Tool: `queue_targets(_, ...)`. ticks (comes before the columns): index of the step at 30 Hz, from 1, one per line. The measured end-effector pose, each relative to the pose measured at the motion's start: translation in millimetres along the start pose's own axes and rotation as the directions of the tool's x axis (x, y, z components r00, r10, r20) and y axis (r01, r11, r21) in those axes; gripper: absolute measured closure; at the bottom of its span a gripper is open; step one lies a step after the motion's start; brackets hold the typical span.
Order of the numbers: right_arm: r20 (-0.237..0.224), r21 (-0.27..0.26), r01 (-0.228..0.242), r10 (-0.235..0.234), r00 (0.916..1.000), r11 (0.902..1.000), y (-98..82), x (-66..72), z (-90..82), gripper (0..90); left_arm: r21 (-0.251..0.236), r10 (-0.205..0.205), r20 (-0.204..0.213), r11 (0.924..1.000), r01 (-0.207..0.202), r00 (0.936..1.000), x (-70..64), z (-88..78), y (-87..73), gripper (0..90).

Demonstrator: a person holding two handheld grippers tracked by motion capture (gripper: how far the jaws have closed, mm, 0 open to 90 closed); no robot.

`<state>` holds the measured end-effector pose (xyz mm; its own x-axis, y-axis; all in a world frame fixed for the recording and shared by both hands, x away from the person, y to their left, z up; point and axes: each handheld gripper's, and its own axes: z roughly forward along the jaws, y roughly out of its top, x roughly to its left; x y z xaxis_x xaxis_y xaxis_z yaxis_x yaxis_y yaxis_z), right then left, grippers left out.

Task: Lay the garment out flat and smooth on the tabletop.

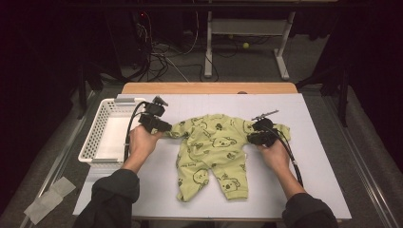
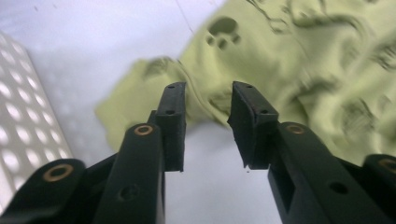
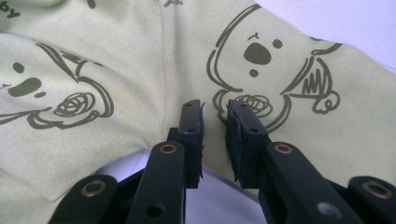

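**Romper spread flat, a gripper at each sleeve**

The green romper (image 1: pixel 211 147) lies mid-table; left gripper (image 2: pixel 208 123) stands parted, empty, its sleeve cuff just beyond the jaws; right gripper (image 3: pixel 215 140) stands narrowly parted over cloth, grip uncertain.

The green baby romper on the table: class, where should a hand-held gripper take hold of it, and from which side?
Probably at a sleeve cuff, coming in from the outer side. The green romper lies flat with its sleeves spread, and the left sleeve's free edge offers a thin fold that narrow jaws can pinch, right before the left hand-held gripper.
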<state>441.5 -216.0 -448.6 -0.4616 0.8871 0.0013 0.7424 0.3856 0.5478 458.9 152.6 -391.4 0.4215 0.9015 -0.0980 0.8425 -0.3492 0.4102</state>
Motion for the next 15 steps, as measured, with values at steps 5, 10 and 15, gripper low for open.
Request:
queue_targets(5, -0.004, 0.002, -0.002, 0.002, 1.0, 1.0, 0.2, -0.6, 0.0, 76.9, 0.088, 0.005, -0.061, 0.9961, 0.0, 0.9981, 1.5, 20.2, 31.3, 57.4)
queue_targets(10, -0.004, -0.002, -0.002, 0.002, 1.0, 1.0, -0.1, -0.8, 0.1, 76.9, 0.146, 0.016, -0.095, 0.9893, -0.002, 0.9953, 3.2, 36.0, 43.3, 56.0)
queue_targets(15, -0.01, -0.007, -0.01, 0.01, 0.9999, 0.9999, -0.9, -1.3, 0.0, 76.9, 0.186, 0.004, -0.109, 0.9824, 0.016, 0.9941, 10.1, 48.3, 44.7, 56.0)
